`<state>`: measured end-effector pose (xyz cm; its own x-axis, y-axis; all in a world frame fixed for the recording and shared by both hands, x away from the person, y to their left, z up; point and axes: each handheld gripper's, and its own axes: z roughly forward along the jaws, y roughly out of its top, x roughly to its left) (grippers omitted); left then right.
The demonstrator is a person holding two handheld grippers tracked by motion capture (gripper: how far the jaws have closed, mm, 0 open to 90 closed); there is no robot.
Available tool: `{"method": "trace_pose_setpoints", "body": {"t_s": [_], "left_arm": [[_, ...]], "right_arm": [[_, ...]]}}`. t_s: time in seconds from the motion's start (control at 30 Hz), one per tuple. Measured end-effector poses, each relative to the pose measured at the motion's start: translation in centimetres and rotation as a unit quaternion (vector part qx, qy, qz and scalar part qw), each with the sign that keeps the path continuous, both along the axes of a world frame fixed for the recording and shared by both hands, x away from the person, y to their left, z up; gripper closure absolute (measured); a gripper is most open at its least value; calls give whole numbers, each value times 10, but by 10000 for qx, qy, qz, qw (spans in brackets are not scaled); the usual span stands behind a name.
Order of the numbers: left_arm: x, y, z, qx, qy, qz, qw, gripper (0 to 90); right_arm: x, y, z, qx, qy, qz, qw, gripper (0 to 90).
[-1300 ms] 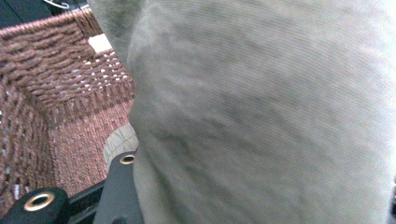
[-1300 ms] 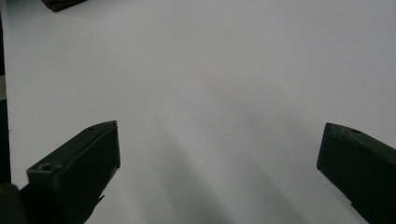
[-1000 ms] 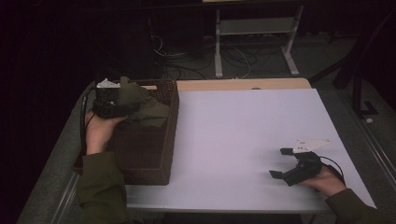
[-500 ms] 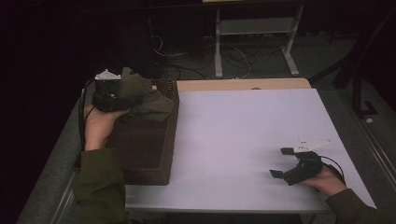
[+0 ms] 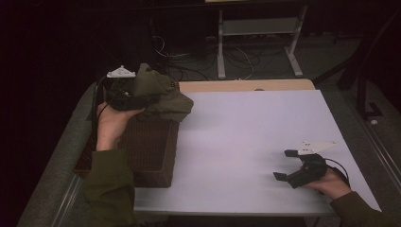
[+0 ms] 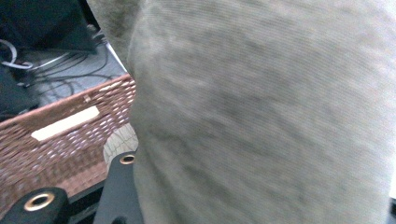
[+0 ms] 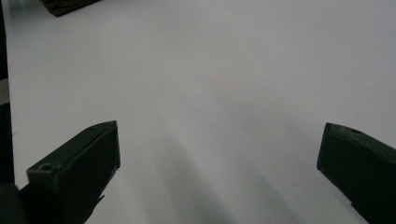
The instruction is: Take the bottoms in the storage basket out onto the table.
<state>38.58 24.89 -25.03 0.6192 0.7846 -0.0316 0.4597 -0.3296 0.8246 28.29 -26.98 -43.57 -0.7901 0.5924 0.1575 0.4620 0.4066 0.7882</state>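
place: probably a lab — dim | cables [image 5: 177, 52] on floor | metal stand [image 5: 257, 40]

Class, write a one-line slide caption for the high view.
Left claw lifts an olive cloth above a wicker basket; right claw rests open on the white table.

**Around the white table**

The white table [image 5: 250, 142] is bare across its middle and right. A pale wooden strip [image 5: 246, 85] runs along its edge at 12 o'clock. On the dark floor beyond, toward 12 o'clock, tangled cables [image 5: 189, 59] lie beside a light metal stand [image 5: 257, 35]. A grey surface [image 5: 373, 137] borders the table at 3 o'clock.
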Motion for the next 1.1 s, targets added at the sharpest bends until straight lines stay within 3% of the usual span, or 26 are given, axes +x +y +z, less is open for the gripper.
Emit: {"method": "trace_pose_setpoints", "body": {"t_s": [0.63,1.1], "left_arm": [[2,-44,3,-213,-91,-660,9975,516],[2,-96,-2,-72,-58,-1203,9927,515]], "right_arm": [[1,0,-1,-6,13,28,10000,0],[0,0,0,18,15,38,10000,0]]}}
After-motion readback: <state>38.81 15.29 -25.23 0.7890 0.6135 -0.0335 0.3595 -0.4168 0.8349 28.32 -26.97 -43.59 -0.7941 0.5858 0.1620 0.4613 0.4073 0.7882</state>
